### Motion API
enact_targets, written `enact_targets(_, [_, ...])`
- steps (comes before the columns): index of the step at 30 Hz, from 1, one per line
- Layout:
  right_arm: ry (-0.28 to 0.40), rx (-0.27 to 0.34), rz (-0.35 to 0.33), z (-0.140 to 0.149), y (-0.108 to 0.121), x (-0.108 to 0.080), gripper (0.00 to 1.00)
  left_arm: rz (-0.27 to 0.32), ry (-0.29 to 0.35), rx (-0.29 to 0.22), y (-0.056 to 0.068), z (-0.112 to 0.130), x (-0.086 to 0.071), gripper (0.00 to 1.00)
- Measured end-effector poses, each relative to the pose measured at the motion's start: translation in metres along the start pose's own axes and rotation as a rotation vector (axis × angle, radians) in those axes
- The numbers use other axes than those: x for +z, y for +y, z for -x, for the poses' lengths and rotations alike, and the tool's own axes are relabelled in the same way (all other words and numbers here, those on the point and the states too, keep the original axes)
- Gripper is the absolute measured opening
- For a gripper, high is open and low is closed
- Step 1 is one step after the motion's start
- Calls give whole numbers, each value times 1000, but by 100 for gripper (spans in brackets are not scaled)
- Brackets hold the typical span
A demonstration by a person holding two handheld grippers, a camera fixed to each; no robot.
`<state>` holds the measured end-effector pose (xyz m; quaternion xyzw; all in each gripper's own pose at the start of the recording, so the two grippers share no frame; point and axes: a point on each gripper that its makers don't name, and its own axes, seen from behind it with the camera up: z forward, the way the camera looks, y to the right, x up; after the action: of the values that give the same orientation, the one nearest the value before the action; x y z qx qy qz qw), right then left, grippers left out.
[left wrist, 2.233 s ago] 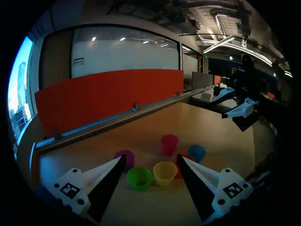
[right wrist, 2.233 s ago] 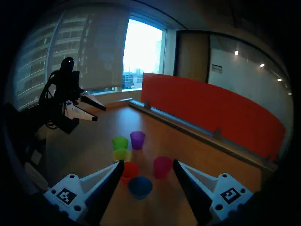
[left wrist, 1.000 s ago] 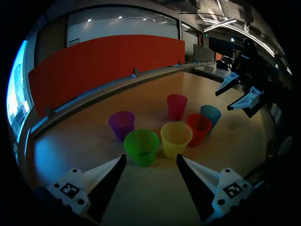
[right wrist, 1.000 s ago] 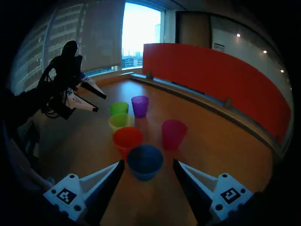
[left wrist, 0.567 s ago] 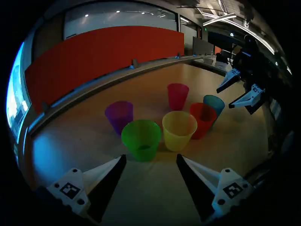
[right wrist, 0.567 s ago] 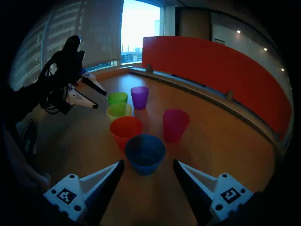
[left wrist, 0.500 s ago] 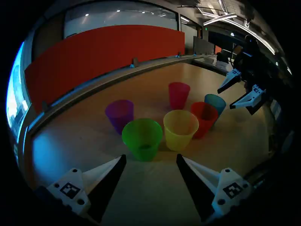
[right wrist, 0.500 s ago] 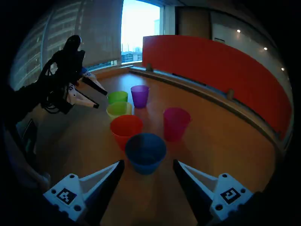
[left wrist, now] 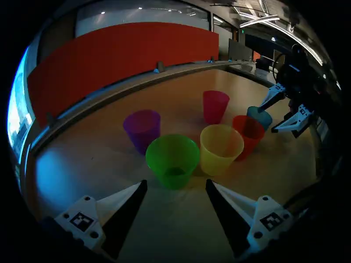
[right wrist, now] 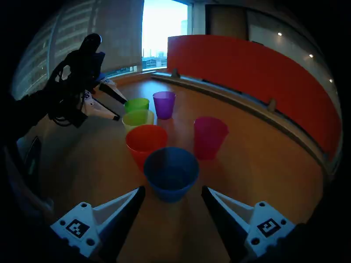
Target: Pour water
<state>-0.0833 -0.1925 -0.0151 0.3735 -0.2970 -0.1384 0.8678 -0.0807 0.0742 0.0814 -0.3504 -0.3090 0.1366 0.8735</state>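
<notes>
Several plastic cups stand together on the wooden table (left wrist: pixel 96 144). In the left gripper view a green cup (left wrist: pixel 172 161) is just ahead of my open left gripper (left wrist: pixel 175 193), with a yellow cup (left wrist: pixel 220 149), purple cup (left wrist: pixel 142 129), red cup (left wrist: pixel 247 136), pink cup (left wrist: pixel 215 106) and blue cup (left wrist: pixel 259 117) behind. In the right gripper view a blue cup (right wrist: pixel 170 173) sits just ahead of my open right gripper (right wrist: pixel 172 192); the red cup (right wrist: pixel 145 144), yellow cup (right wrist: pixel 137 119), green cup (right wrist: pixel 137 105), purple cup (right wrist: pixel 164 104) and pink cup (right wrist: pixel 209 137) lie beyond. Each view shows the other gripper (left wrist: pixel 287 113) (right wrist: pixel 103 101) across the cups.
A red partition (left wrist: pixel 118 61) on a grey rail borders the table's far side. A bright window (right wrist: pixel 164 28) lies at one end. The person's dark sleeve (right wrist: pixel 39 109) holds the left gripper. Bare tabletop (right wrist: pixel 263 171) surrounds the cups.
Both grippers have dropped and moved in toward the cups from opposite sides; the green cup now sits close to the left fingertips, the blue cup close to the right ones. Both stay open.
</notes>
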Motion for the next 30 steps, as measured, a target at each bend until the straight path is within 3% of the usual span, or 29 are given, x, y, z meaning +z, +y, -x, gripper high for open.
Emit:
enact_targets(11, [3, 1, -3, -1, 0, 16, 100, 2, -12, -11, -7, -1, 15, 99])
enact_targets(30, [9, -13, -9, -9, 1, 34, 100, 14, -1, -10, -8, -14, 31, 99])
